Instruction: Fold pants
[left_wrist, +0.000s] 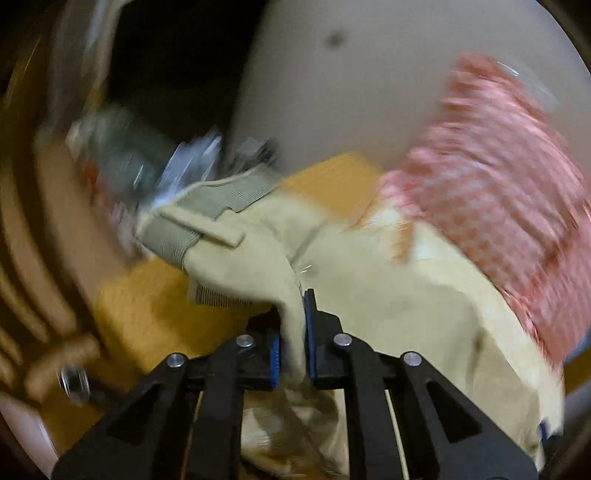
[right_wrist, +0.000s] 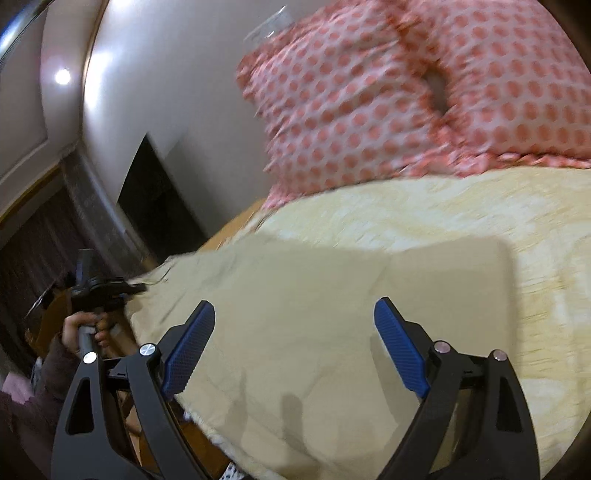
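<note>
Beyond both sets of jaws we see the yellow bedspread (right_wrist: 461, 221), the largest surface, with the polka-dot pillow (right_wrist: 406, 92) lying past our right fingers at the far side. Across it, directly under and ahead of the right jaws, the beige pants (right_wrist: 295, 295) are spread flat, likely so we can crease them cleanly. Our left gripper (left_wrist: 293, 343) has its jaws nearly closed, pinching a ridge of the pants fabric between the blue pads; the ribbed waistband (left_wrist: 221, 195) hangs just ahead of them, which suggests we lift this end to carry it over. Our right gripper (right_wrist: 295, 347) hovers above the cloth with jaws spread wide, holding nothing, tilted downward toward the fabric. Left of its jaws, our left hand (right_wrist: 79, 325) grips its handle at the bed's edge.
</note>
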